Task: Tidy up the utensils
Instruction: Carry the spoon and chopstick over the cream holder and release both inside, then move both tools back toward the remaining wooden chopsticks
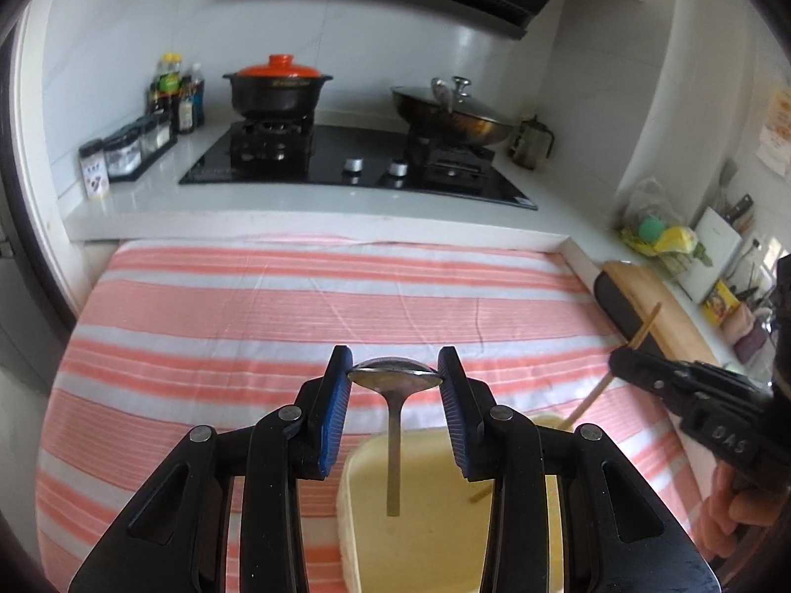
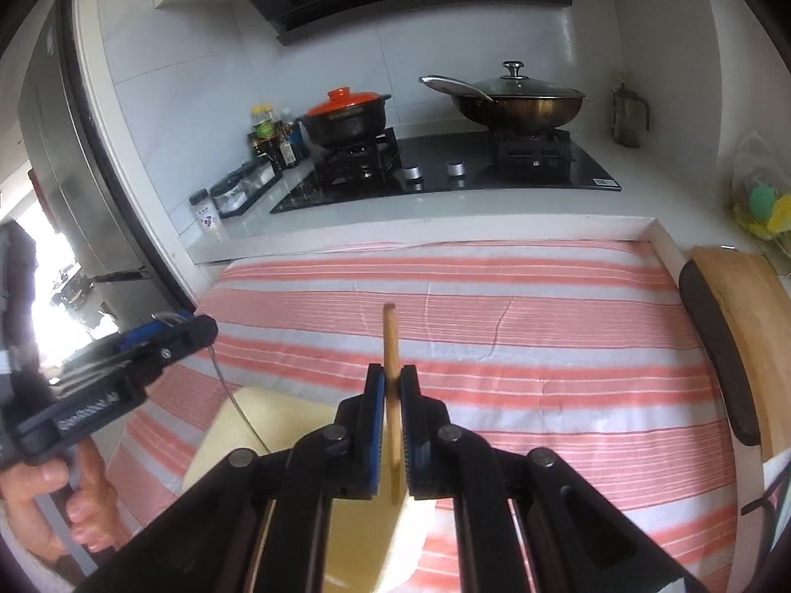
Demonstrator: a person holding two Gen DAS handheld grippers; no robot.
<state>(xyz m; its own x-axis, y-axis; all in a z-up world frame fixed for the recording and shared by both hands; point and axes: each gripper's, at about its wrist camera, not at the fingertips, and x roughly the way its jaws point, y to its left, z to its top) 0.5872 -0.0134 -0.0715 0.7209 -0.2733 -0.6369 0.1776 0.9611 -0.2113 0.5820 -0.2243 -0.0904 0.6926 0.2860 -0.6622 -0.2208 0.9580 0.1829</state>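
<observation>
My left gripper [image 1: 394,370] is shut on the bowl of a metal spoon [image 1: 394,381]; its handle hangs down over a pale yellow tray [image 1: 445,504] on the striped cloth. My right gripper [image 2: 393,385] is shut on a wooden chopstick [image 2: 390,341] that stands nearly upright over the same tray [image 2: 262,425]. In the left wrist view the right gripper [image 1: 618,360] shows at the right with the chopstick [image 1: 645,326] slanting through it toward the tray. In the right wrist view the left gripper [image 2: 197,333] shows at the left, with the thin spoon handle [image 2: 232,395] below it.
A pink and white striped cloth [image 1: 296,306] covers the counter. Behind it is a gas hob [image 1: 356,163] with a red-lidded black pot [image 1: 279,86] and a lidded wok [image 1: 455,113]. A wooden cutting board [image 2: 736,326] lies at the right. Bottles and spice jars [image 1: 148,128] stand back left.
</observation>
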